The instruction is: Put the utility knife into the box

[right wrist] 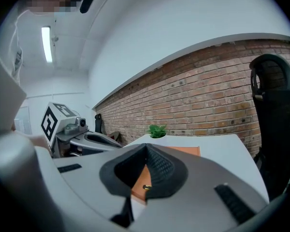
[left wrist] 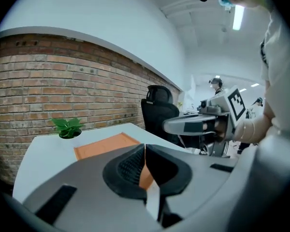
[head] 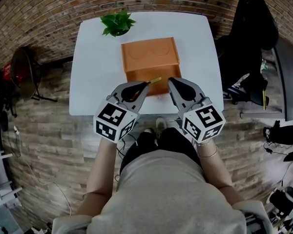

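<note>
**Knife in the left jaws, short of the box**

The left hand-held gripper (head: 146,85) is clamped narrow on the utility knife (head: 154,80). The knife's yellowish end sticks out toward 2 o'clock, just before the near wall of the orange box (head: 136,75). That slant likely serves to lift it over the wall. The knife is not in the box yet.

The right hand-held gripper (head: 172,82) sits close beside it at 3 o'clock. Its jaws are together on nothing, probably ready to steady the box.

The box stands mid-counter (head: 95,67), with a plant (head: 117,22) well clear at 11 o'clock.
</note>
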